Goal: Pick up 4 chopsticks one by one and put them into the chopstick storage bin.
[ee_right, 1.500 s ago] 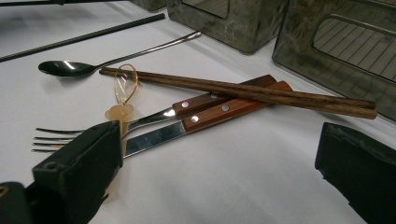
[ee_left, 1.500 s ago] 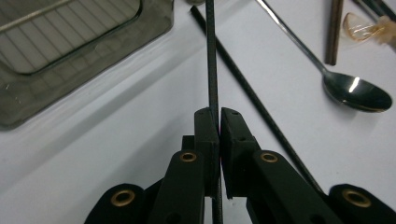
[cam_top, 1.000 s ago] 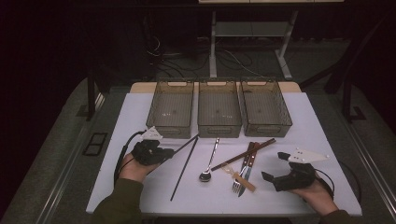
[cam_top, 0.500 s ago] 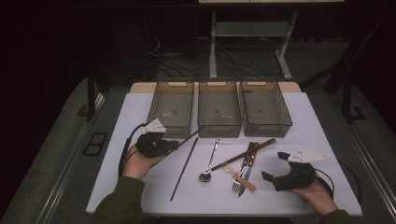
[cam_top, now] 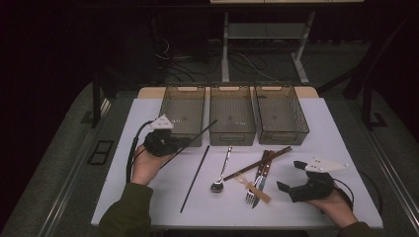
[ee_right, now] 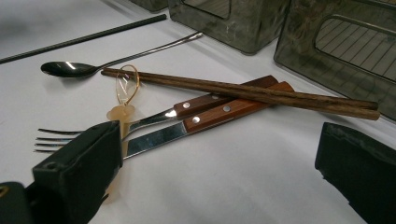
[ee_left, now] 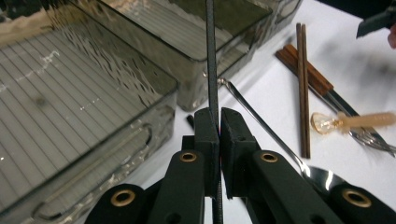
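Your left gripper (cam_top: 184,141) has lifted one black chopstick (cam_top: 201,130) off the table since a second ago, jaws clamped on it; its tip now hangs over the left bin (cam_top: 183,106). The left gripper view shows the stick pinched between the pads (ee_left: 206,135). Your right gripper (cam_top: 292,177) rests open beside the fork (ee_right: 140,123).

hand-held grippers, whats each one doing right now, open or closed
Left hand-held gripper: closed on a black chopstick, lifted near the left bin.
Right hand-held gripper: open, holding nothing, resting by the fork and knife.
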A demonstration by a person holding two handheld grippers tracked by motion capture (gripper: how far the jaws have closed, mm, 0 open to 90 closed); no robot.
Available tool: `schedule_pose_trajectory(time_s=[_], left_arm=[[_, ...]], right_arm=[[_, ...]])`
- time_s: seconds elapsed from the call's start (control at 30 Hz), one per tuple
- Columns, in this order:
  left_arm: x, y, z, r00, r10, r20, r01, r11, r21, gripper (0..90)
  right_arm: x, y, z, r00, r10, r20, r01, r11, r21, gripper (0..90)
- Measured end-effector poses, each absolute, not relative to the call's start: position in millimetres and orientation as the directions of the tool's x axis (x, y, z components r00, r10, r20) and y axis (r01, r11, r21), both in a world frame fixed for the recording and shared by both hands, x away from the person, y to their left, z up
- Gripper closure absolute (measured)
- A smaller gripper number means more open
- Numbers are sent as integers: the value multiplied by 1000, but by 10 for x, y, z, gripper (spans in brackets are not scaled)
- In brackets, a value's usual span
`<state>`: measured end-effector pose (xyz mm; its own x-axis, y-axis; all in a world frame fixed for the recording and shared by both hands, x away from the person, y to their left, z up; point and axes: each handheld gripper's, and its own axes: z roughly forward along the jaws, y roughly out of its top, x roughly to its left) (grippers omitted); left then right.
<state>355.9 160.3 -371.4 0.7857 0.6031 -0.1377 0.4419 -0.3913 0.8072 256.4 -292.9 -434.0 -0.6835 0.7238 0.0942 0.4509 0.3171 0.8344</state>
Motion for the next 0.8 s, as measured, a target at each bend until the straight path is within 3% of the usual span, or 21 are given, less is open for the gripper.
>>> schedule_pose_trajectory(time_s=[0.8], left_arm=[[4049, 1666, -3439, 743, 661, -109, 423, -336, 842, 860]], right_arm=[[2593, -2934, -4329, -691, 715, 105, 441, 302, 845, 10]])
